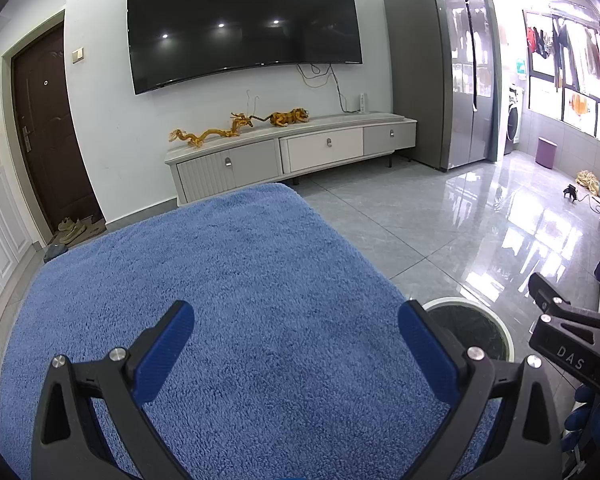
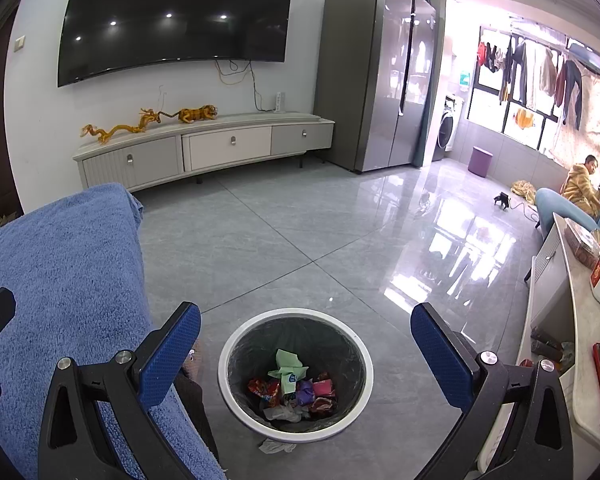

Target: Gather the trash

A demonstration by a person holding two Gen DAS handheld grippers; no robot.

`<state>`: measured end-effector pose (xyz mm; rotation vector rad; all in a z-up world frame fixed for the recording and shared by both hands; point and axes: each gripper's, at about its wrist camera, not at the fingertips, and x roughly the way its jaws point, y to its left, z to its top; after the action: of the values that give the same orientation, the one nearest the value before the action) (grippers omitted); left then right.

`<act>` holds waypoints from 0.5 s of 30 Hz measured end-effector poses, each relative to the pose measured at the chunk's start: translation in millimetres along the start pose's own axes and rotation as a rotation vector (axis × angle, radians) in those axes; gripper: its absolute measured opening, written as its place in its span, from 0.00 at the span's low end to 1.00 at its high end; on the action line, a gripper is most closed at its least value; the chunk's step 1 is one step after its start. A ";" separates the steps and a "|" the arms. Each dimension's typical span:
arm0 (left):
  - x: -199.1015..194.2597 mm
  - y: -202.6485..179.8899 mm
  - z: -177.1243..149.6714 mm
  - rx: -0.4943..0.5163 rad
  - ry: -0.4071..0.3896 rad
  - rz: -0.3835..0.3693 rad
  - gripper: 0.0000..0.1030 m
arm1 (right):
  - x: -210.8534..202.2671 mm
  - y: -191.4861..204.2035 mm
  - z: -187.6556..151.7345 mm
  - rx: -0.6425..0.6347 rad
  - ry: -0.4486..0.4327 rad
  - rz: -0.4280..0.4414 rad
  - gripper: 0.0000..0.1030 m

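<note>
- Trash point(image 2: 292, 384) is seen lying heaped in the bottom of the lined bin point(image 2: 236, 344) on the grey floor tiles: crumpled wrappers in green, red and purple, with pale paper at the front.
- On the left, the blue towel-covered surface point(image 1: 204, 280) is shown bare of litter in the left wrist view; nothing is held over it by the left gripper point(image 1: 296, 332), whose jaws are spread wide and empty.
- Just right of that surface the bin is set, its white rim partly hidden behind the left gripper's right-hand finger in the left wrist view.
- Directly above the bin the right gripper point(image 2: 306, 336) is held, jaws spread wide with nothing between them (the heap is framed in the gap, well below the fingertips).
- One stray scrap point(image 2: 277, 446), pale and crumpled, is seen on the tiles just outside the bin's near rim, below and slightly left of the right gripper.
- The collecting step is judged nearly done, with most litter already binned.
- The next move is judged to call for the right gripper to be lowered towards the near rim, closed on the stray scrap, lifted and opened over the bin.
- Further right, a side counter point(image 2: 580, 360) with a red object is left untouched.
</note>
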<state>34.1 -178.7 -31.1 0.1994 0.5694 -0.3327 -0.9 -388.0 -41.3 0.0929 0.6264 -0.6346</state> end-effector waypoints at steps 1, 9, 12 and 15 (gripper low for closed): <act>0.0 0.0 0.1 0.000 0.001 0.000 1.00 | -0.1 0.6 0.2 0.000 0.000 0.000 1.00; -0.4 -1.0 1.0 0.002 0.003 -0.002 1.00 | 0.8 0.6 0.1 -0.003 0.002 0.001 1.00; -0.5 -1.1 1.0 0.002 0.003 -0.002 1.00 | 0.8 0.8 0.3 -0.003 0.001 0.000 1.00; -0.5 -1.1 1.2 0.002 0.003 -0.002 1.00 | 0.9 0.5 0.5 -0.003 0.001 0.000 1.00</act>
<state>33.8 -180.0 -29.9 0.2013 0.5720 -0.3347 0.2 -388.2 -41.5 0.0905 0.6282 -0.6334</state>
